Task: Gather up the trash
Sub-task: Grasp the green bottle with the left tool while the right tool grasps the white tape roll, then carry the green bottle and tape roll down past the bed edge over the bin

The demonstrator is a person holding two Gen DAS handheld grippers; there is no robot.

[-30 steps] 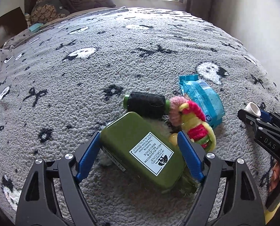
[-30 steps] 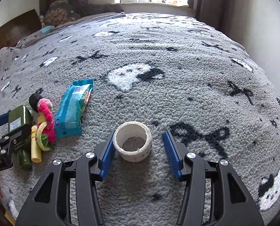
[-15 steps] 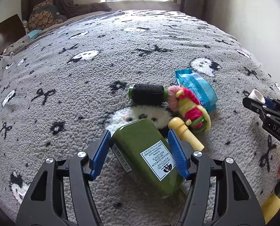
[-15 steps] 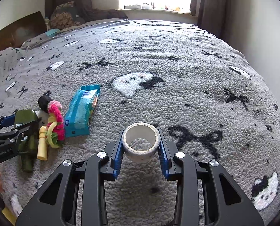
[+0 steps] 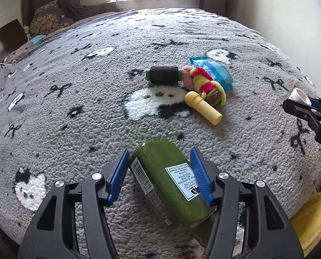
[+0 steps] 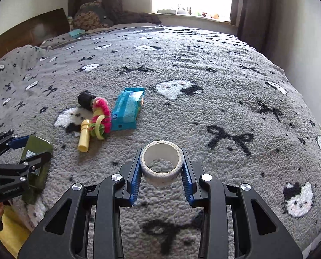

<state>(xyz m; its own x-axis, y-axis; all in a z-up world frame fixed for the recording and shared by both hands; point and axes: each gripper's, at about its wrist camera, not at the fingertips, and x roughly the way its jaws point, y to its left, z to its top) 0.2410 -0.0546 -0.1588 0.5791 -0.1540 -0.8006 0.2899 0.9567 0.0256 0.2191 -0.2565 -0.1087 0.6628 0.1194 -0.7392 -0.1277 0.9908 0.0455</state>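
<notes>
A green bottle [image 5: 166,177] with a white label is tilted between the blue pads of my left gripper [image 5: 160,151]; its jaws are closing and the pads press on both of its sides, holding it off the bed. My right gripper [image 6: 161,151] is shut on a white tape roll [image 6: 160,176], which hangs above the grey blanket [image 6: 225,75]. In the right wrist view the left gripper [image 6: 19,149] and the bottle [image 6: 36,149] are at the far left. The left wrist view has the right gripper [image 5: 301,105] with the roll [image 5: 299,96] at its right edge.
On the blanket lie a blue packet [image 5: 216,73], a black thread spool [image 5: 163,75], a pink-and-yellow fuzzy toy [image 5: 205,84] and a yellow tube [image 5: 203,108]. Pillows [image 5: 48,21] sit at the far left. A wall runs along the right side, and something yellow [image 5: 311,215] shows below the bed's near edge.
The left jaws closed on the green bottle and drew it back from the pile. The right jaws closed on the tape roll and lifted it off the blanket.
</notes>
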